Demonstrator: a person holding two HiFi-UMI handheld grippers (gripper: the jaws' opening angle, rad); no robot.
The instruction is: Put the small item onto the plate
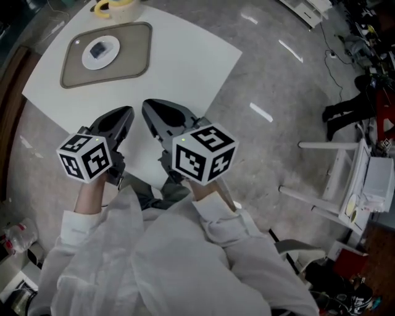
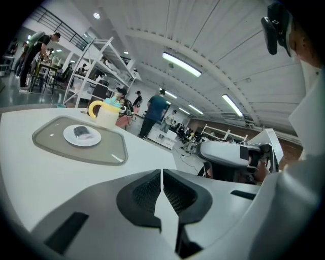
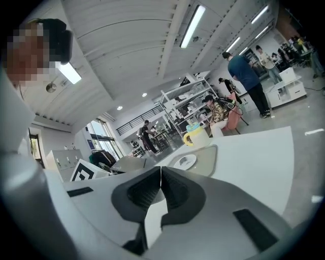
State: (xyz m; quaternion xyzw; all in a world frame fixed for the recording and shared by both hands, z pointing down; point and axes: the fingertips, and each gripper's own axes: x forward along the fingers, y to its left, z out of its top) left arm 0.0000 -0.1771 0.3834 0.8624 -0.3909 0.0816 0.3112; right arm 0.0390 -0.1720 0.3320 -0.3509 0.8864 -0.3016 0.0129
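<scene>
- While the small item [image 1: 99, 49] lies on the plate [image 1: 86, 61], far ahead of both sets of fingers, nothing is gripped anywhere.
- The left gripper [image 2: 161, 175] is shown with its fingers [image 2: 142, 192] pressed together, and nothing is caught between them.
- The right gripper [image 3: 161, 172] is likewise closed on nothing, with its ribbed pads face to face.
- Both grippers are held side by side over the near edge of the desk [image 1: 185, 62], close to the person's white sleeves [image 1: 207, 213].
- The plate is set on a grey tray [image 1: 139, 58], well beyond the fingertips towards the desk's far side.
- A cup with a yellow handle [image 1: 117, 6] is stood just past the tray, farther again from the fingers.
- The placing step is judged finished, since the item is seated on the plate and parted from both grippers.
- Little more seems called for, so the grippers may simply be kept clear of the tray.
- Should the item need re-seating, a long reach forward would be needed, with the fingers opened first.
</scene>
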